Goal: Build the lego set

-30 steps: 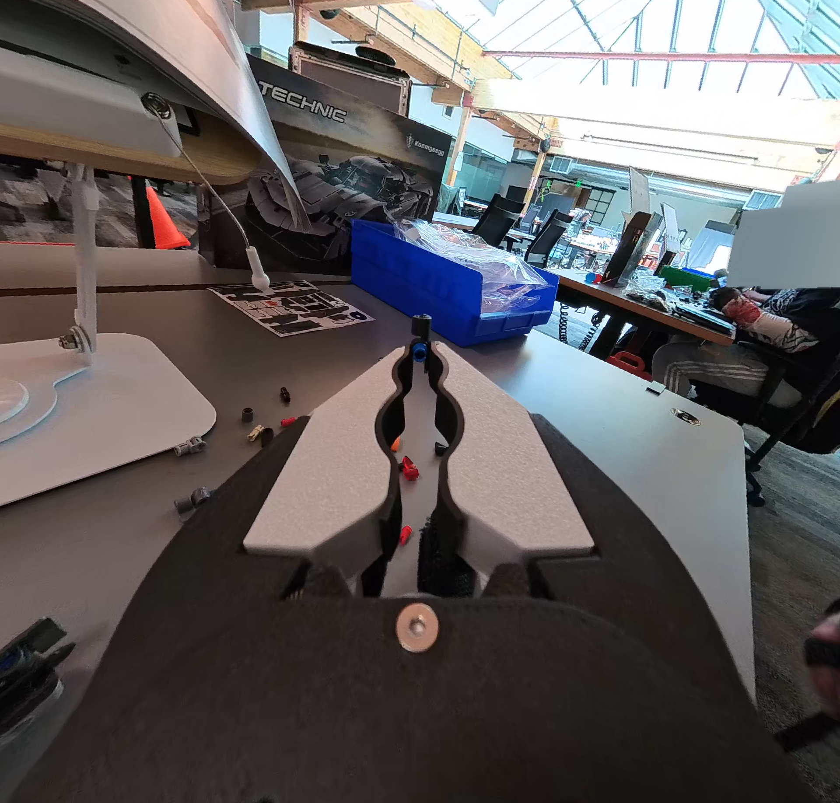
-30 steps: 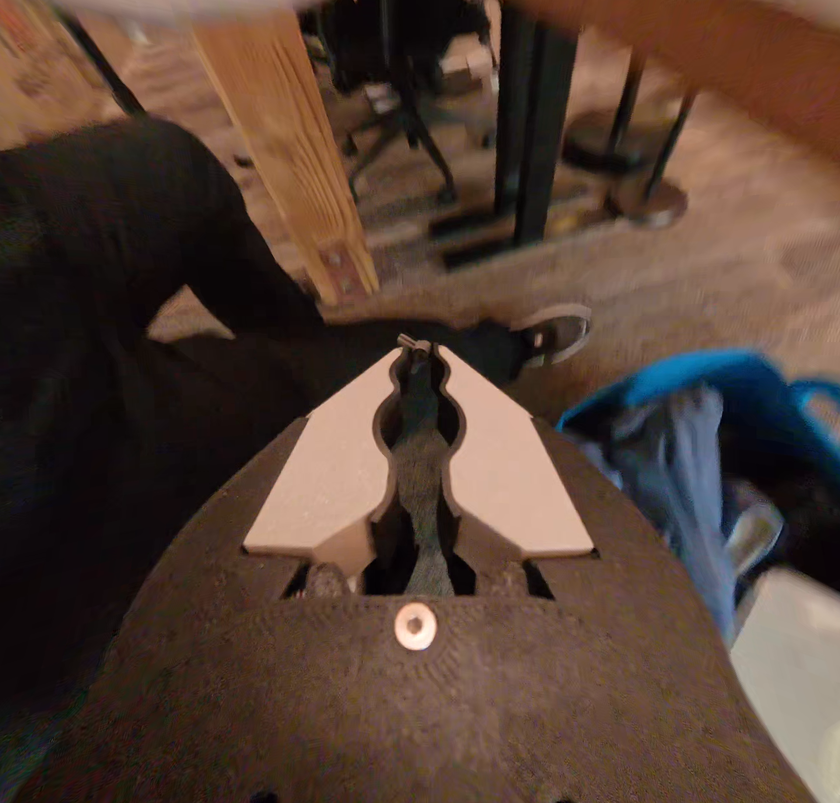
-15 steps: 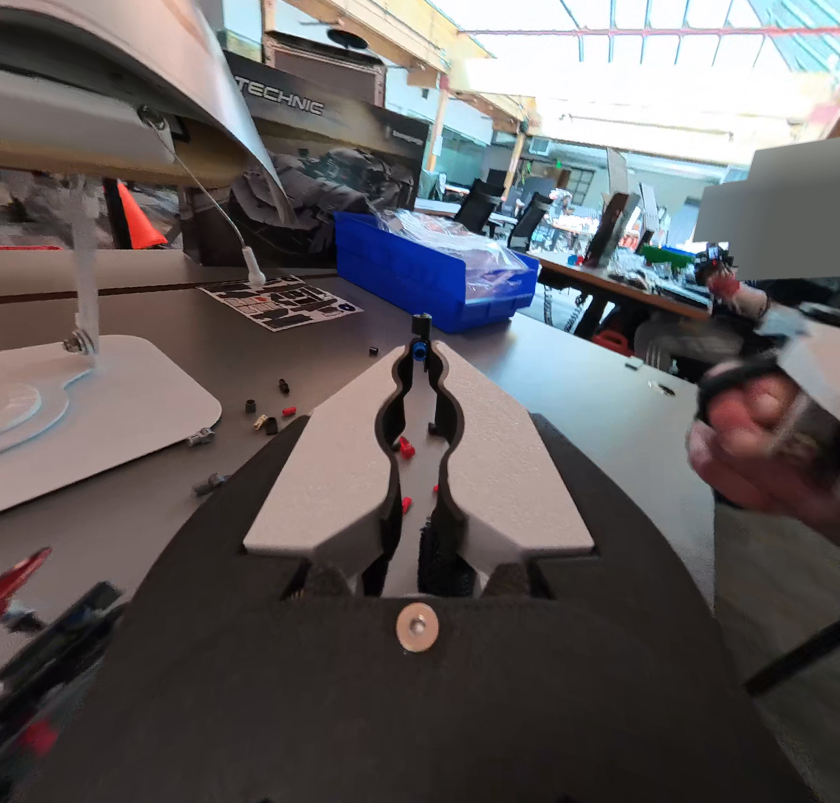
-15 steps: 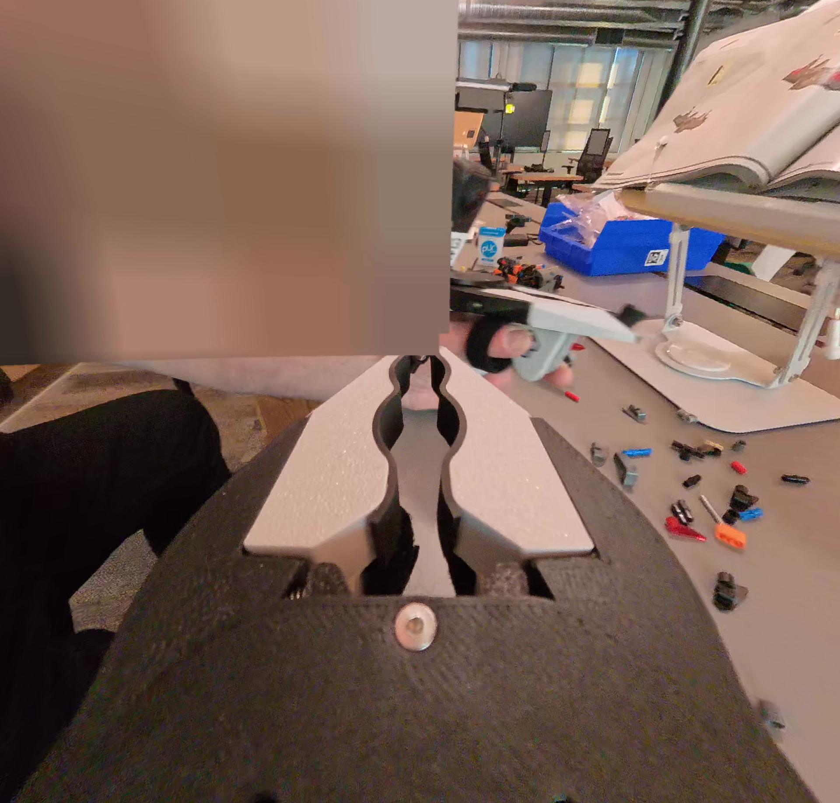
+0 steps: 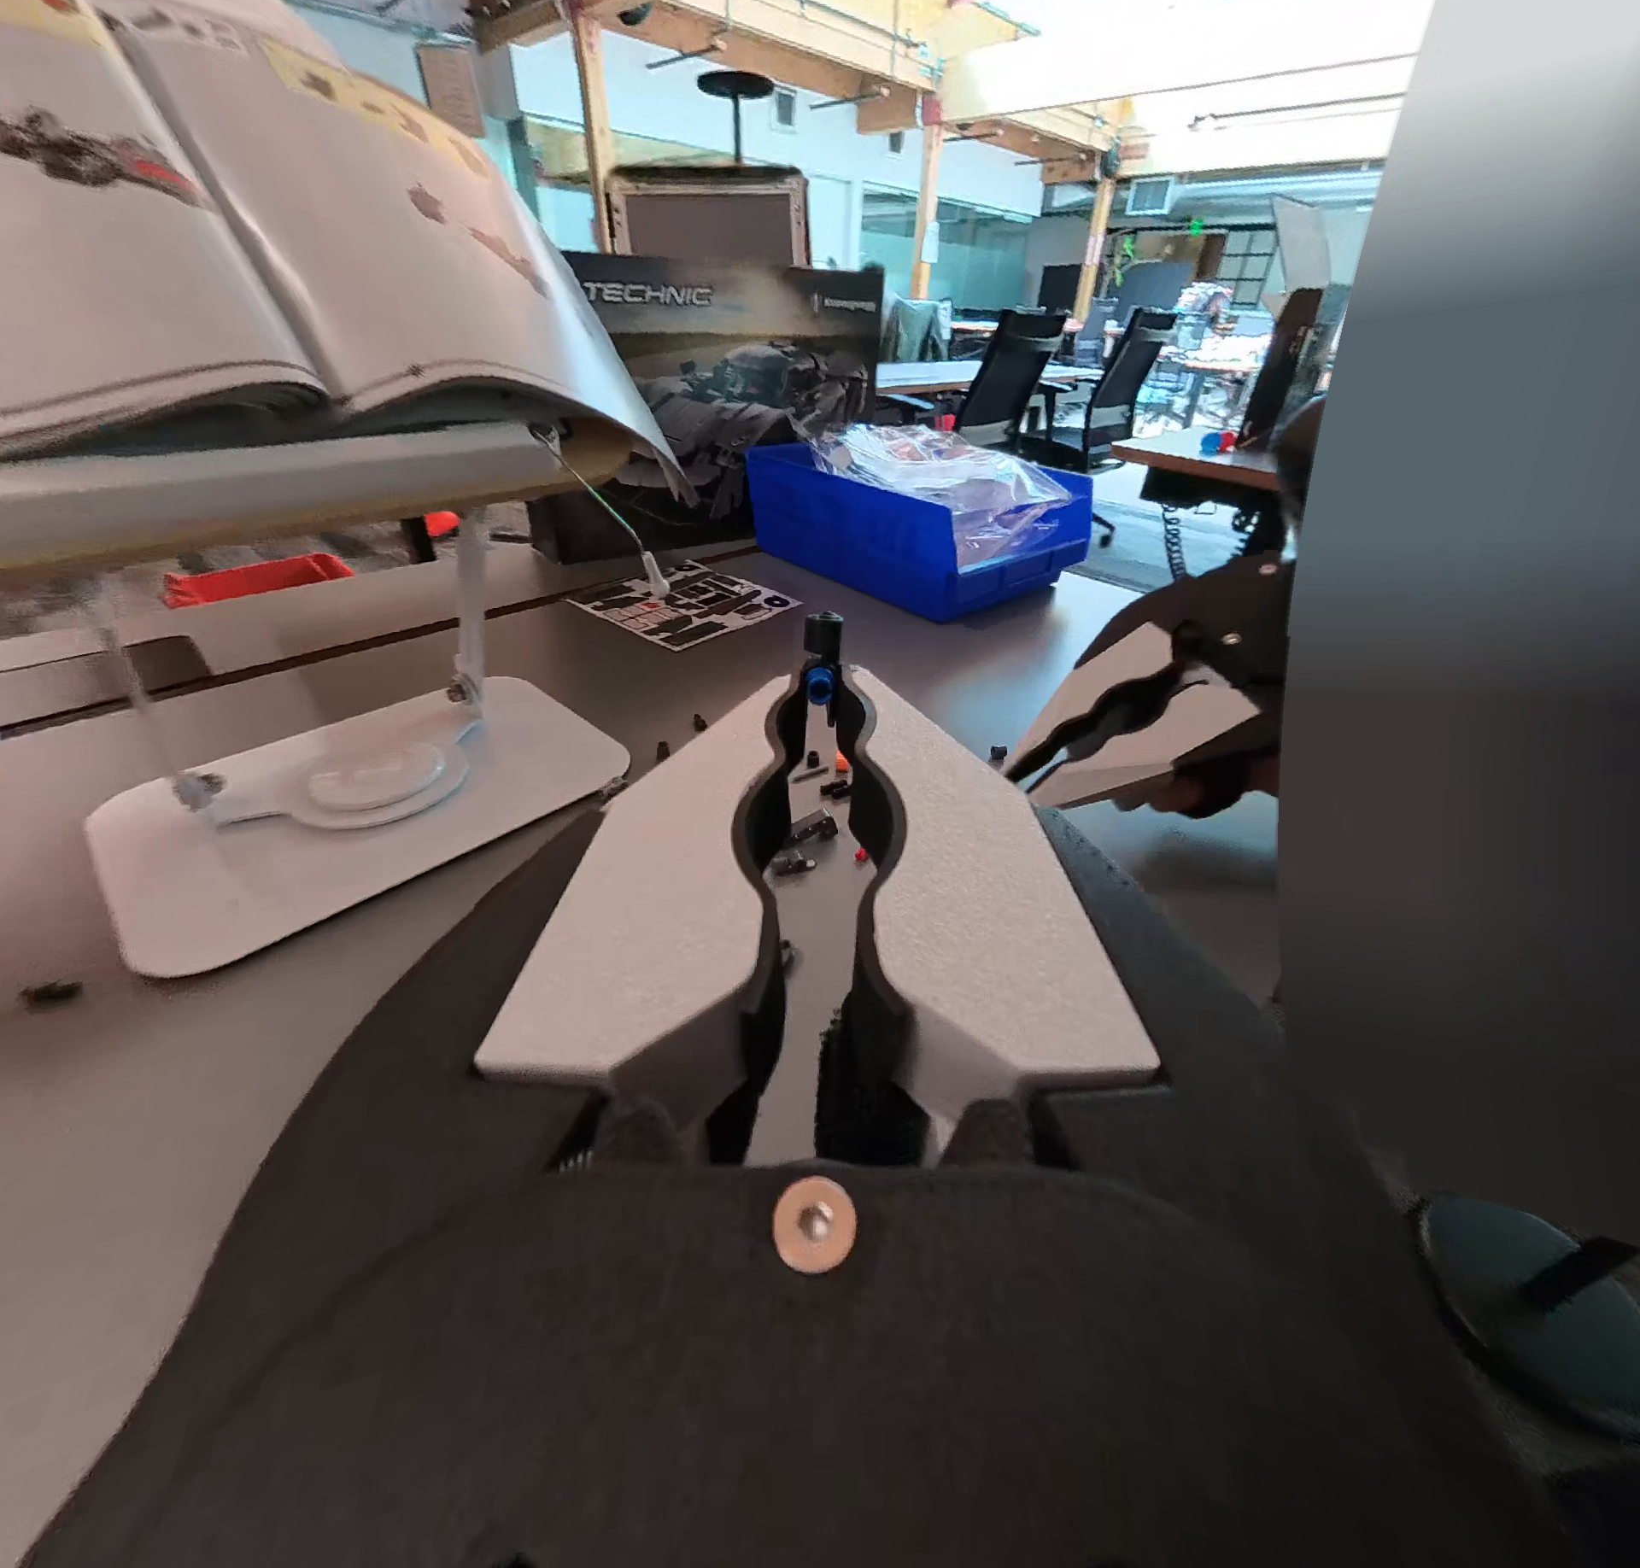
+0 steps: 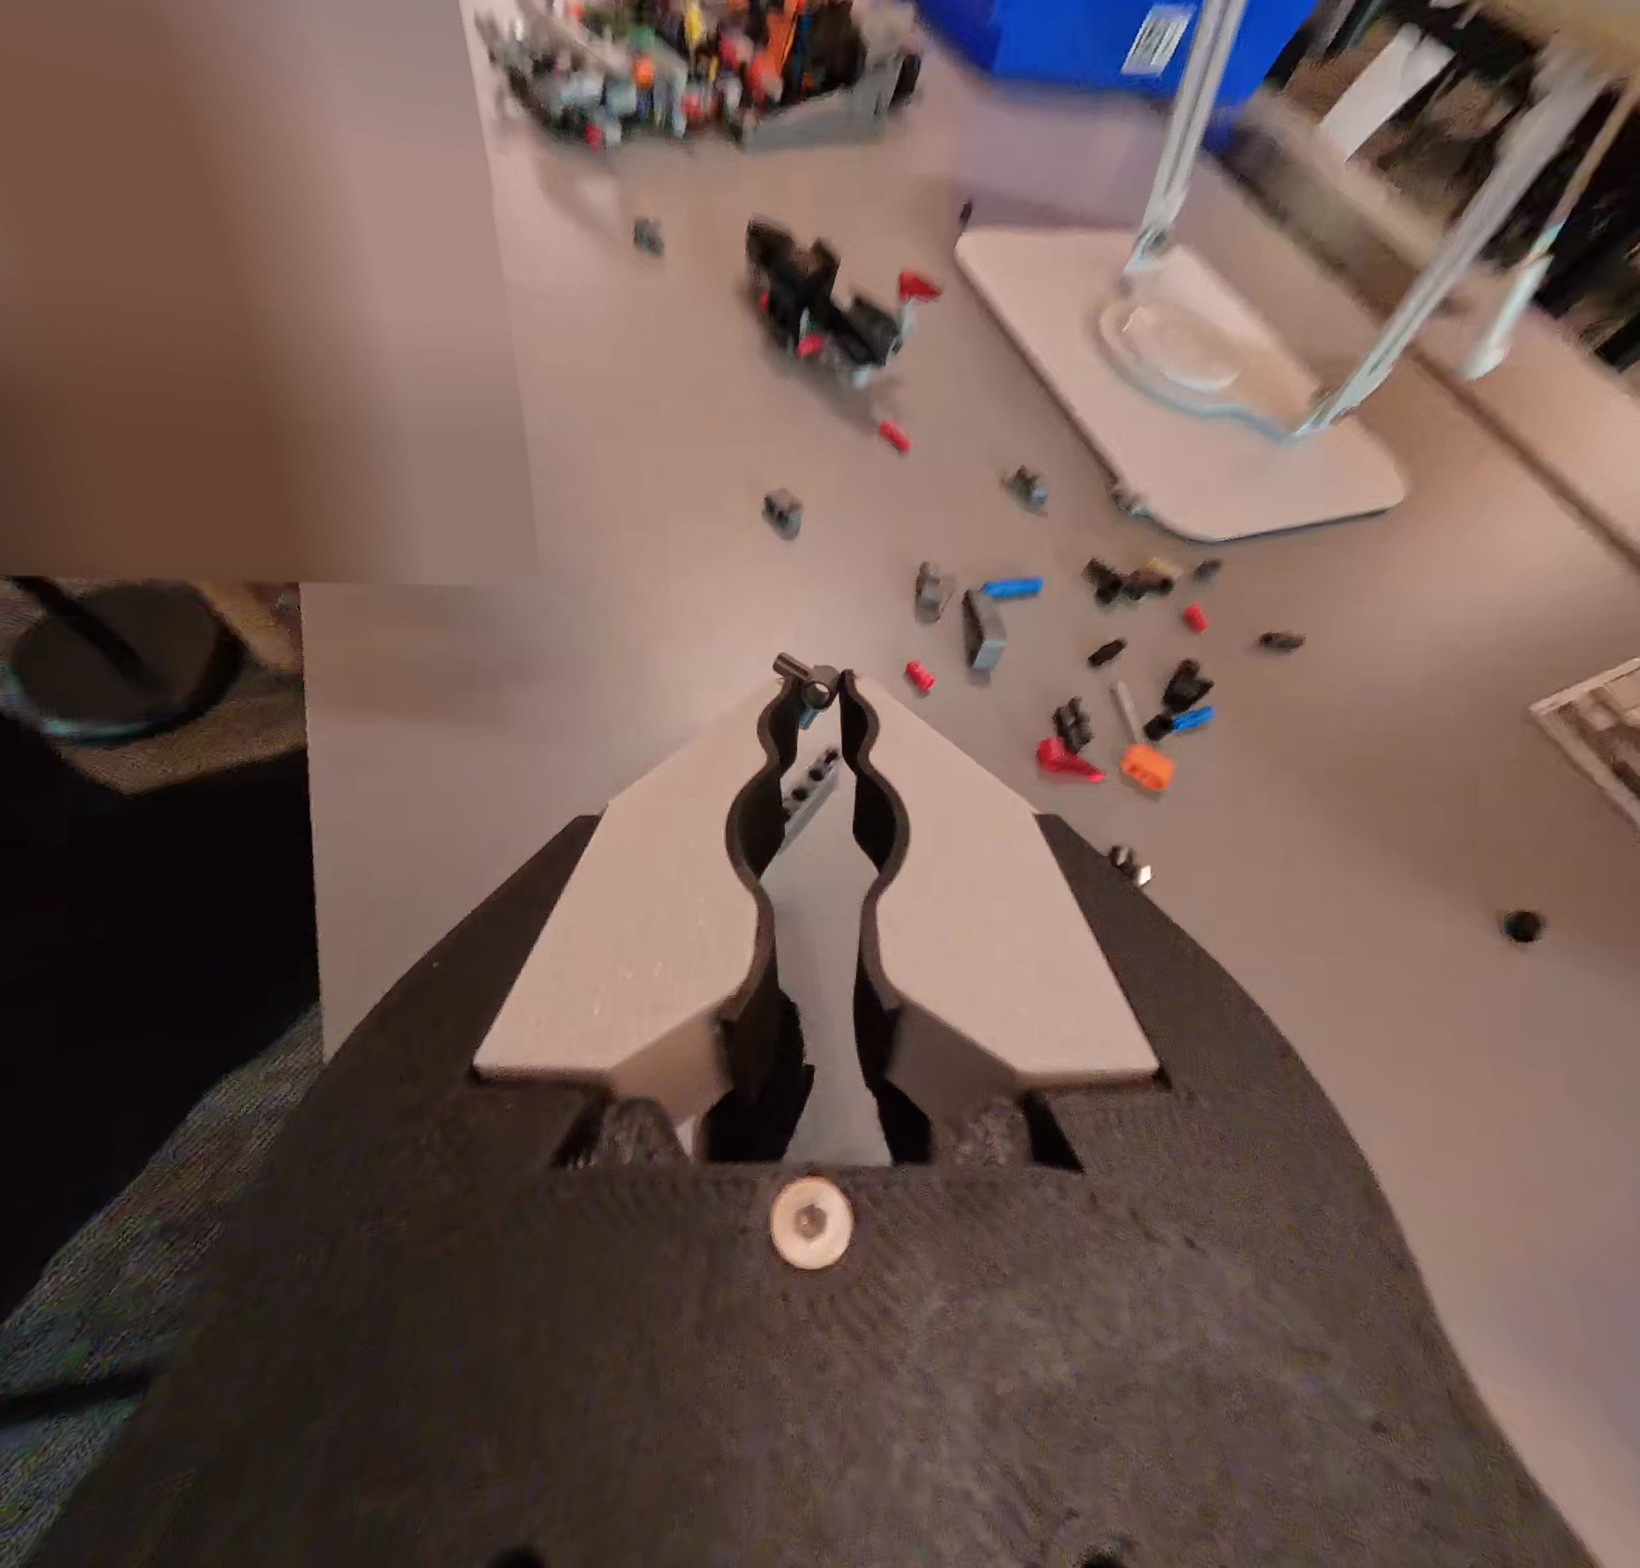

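My left gripper [image 5: 821, 682] is shut on a small blue pin with a black connector [image 5: 822, 638] sticking up from its tips, held above the grey table [image 5: 266, 1126]. My right gripper [image 6: 815, 693] is shut on a small dark pin piece [image 6: 803, 678] and points down at the table. It also shows in the left wrist view [image 5: 1021, 767], at the right. Loose red, blue, orange and black pieces [image 6: 1145, 727] lie to its right. A grey holed beam [image 6: 809, 793] lies under its fingers. A partly built black model [image 6: 825, 305] sits farther back.
An open instruction book [image 5: 266, 265] rests on a white stand whose base [image 5: 355, 816] is on the table. Behind are a blue bin with plastic bags [image 5: 914, 540], the set's box [image 5: 737, 390], a sticker sheet [image 5: 683, 607] and a heap of mixed pieces [image 6: 692, 44]. One gripper's finger ends stand about 15 cm off the other's.
My right gripper swung up from below the table and now points down over the loose pieces. My left gripper turned left toward the book stand, still holding its piece.
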A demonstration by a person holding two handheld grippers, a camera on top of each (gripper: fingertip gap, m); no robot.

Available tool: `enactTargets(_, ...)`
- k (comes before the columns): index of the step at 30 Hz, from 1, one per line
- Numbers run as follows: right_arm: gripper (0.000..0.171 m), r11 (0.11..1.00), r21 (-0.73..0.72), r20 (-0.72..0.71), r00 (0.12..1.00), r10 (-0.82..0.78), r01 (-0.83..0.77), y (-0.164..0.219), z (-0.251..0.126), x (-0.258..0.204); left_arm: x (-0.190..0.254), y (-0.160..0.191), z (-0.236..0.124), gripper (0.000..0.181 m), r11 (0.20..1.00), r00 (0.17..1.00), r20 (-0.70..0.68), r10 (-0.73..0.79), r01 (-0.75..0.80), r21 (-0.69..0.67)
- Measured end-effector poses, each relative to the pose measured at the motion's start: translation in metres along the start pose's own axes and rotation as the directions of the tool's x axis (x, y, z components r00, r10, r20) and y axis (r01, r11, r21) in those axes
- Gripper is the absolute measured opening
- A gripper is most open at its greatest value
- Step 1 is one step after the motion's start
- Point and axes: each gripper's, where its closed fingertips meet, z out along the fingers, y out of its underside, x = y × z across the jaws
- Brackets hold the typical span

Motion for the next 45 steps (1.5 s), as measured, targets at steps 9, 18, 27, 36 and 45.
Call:
enactTargets(9,0.023,0.974,-0.209,0.018,0.995,0.099,-0.093,0.037,0.024,0.001,0.048,-0.008,-0.111,0.004,0.999,0.980,0.196,-0.033,0.032,0.005)
enactTargets(18,0.025,0.994,0.015,0.153,0.982,-0.114,0.113,-0.055,-0.008,-0.079,0.112,0.031,-0.286,0.005,0.992,0.869,0.491,-0.060,0.107,-0.068)
enactTargets(27,0.026,0.919,0.156,0.856,0.415,-0.309,0.363,-0.088,0.113,-0.416,0.186,0.112,-0.505,0.004,0.951,0.542,0.836,0.078,0.212,-0.227)
enactTargets(36,0.031,0.601,0.285,0.957,-0.181,-0.229,0.747,0.047,0.211,-0.701,0.296,0.120,-0.663,0.004,0.902,0.168,0.974,0.152,0.379,-0.206)
enactTargets(45,0.036,0.292,0.147,0.984,-0.168,0.050,0.945,0.247,0.286,-0.850,0.388,0.118,-0.776,0.004,0.944,-0.178,0.984,-0.021,0.319,0.078)
